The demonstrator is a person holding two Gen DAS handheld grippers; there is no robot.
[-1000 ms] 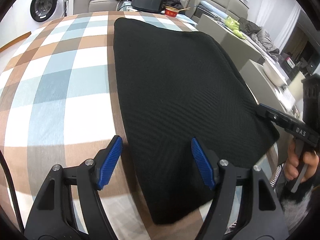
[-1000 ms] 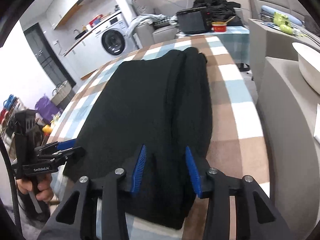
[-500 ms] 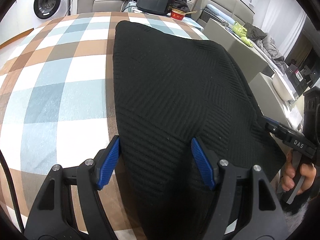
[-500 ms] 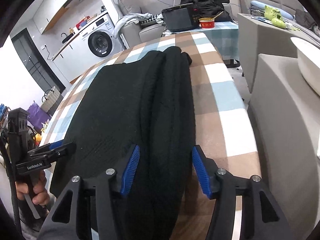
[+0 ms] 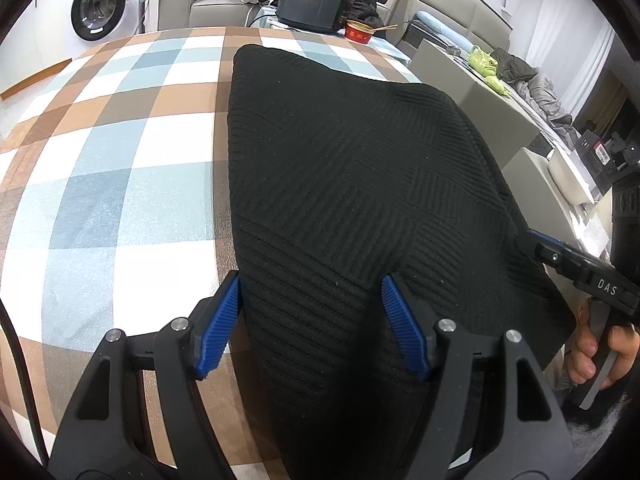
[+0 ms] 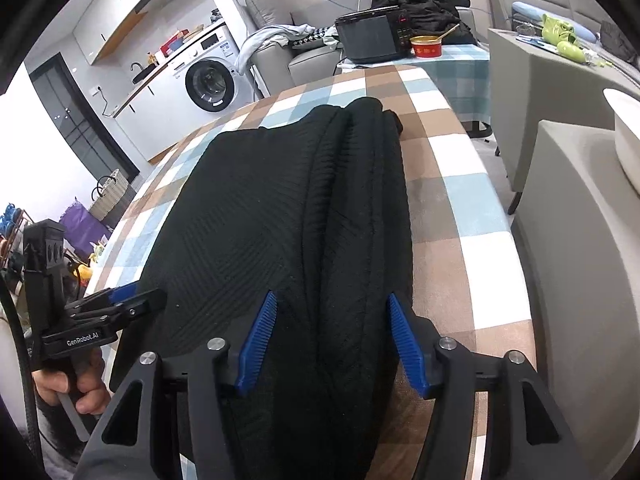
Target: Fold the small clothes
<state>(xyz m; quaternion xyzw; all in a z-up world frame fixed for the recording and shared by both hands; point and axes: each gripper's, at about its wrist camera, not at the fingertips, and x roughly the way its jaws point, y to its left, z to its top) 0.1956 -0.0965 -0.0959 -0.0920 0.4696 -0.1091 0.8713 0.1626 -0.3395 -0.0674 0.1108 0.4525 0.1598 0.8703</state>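
Checked tablecloth [image 5: 120,184], living room: washing machine [image 6: 208,84], sofa [image 5: 208,8].
Black knit garment [image 5: 340,184] under left gripper [image 5: 310,320] and right gripper [image 6: 332,340], both spread, right just widening.

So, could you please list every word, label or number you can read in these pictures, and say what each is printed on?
"DAS": on the right gripper, seen from the left wrist.
"GenRobot.AI": on the left gripper, seen from the right wrist.
Washing machine panel and sticker: too small to read.
Red bowl markings: too blurred to read.

My right gripper [image 6: 332,340] has just been opening over the black knit garment [image 5: 360,184], whose folded edge lies between unpressed pads; both grippers slid further onto it (left gripper [image 5: 310,320] too).
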